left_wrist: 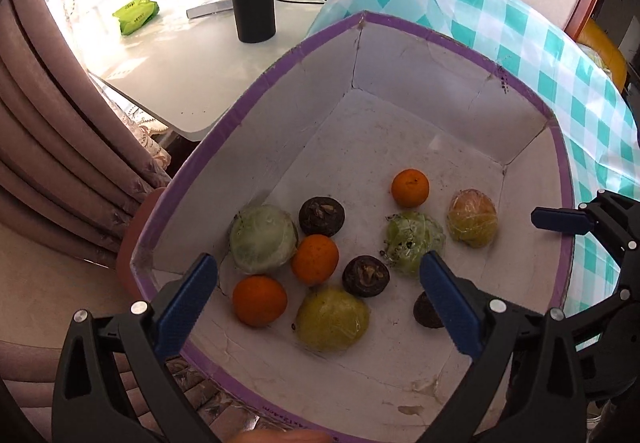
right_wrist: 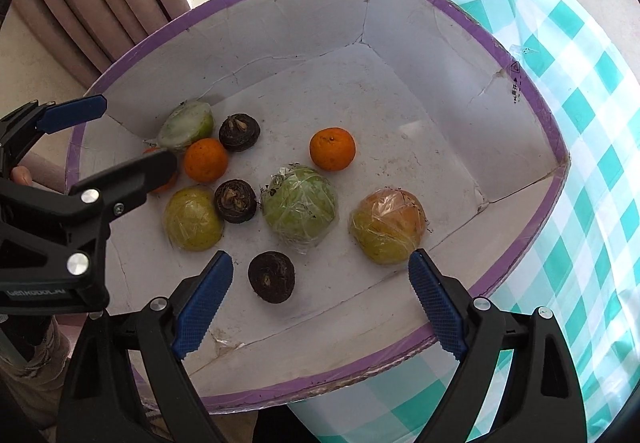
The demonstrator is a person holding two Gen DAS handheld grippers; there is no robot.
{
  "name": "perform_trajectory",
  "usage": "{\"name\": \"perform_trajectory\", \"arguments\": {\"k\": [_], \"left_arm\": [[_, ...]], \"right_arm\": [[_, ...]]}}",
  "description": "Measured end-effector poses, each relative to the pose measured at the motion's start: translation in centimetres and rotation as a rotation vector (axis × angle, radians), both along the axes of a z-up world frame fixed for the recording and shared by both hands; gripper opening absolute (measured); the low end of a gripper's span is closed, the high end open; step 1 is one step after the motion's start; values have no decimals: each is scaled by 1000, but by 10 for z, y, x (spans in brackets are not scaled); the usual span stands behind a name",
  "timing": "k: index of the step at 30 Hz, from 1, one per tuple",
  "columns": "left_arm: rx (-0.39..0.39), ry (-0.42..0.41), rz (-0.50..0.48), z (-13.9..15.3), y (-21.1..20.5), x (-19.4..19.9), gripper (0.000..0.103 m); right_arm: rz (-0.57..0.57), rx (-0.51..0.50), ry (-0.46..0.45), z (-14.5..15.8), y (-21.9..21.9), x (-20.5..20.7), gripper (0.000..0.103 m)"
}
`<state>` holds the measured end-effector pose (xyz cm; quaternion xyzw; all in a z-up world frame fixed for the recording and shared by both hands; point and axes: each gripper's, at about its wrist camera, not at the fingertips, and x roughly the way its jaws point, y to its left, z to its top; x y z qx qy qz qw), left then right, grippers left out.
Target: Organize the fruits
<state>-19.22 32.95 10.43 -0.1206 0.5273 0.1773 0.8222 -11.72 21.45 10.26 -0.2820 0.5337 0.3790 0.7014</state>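
All the fruit in view already lies in the box (left_wrist: 256, 91), and both the left tool (left_wrist: 318, 285) and the right tool (right_wrist: 320, 279) hover wide and empty above it.

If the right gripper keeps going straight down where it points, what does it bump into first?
Probably the dark round fruit, lying between the open fingers of the right gripper. Depth is hard to judge; otherwise the box floor.

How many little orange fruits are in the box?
3. One orange sits alone toward the far side, one is in the middle cluster, and one is nearest the left jaws. None seems hidden.
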Motion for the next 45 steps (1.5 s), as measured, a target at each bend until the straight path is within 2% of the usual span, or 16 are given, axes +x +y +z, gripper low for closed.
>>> {"name": "perform_trajectory", "arguments": {"k": [3, 8, 45], "left_arm": [[-8, 50, -5, -11, -3, 2, 101], [-5, 81, 13, -20, -2, 0, 101], [33, 93, 36, -25, 3, 3, 101]], "right_arm": [[9, -31, -42, -2, 2, -6, 87], [17, -57, -82, -8, 4, -9, 87], [19, -45, -79, -9, 2, -7, 87]]}}
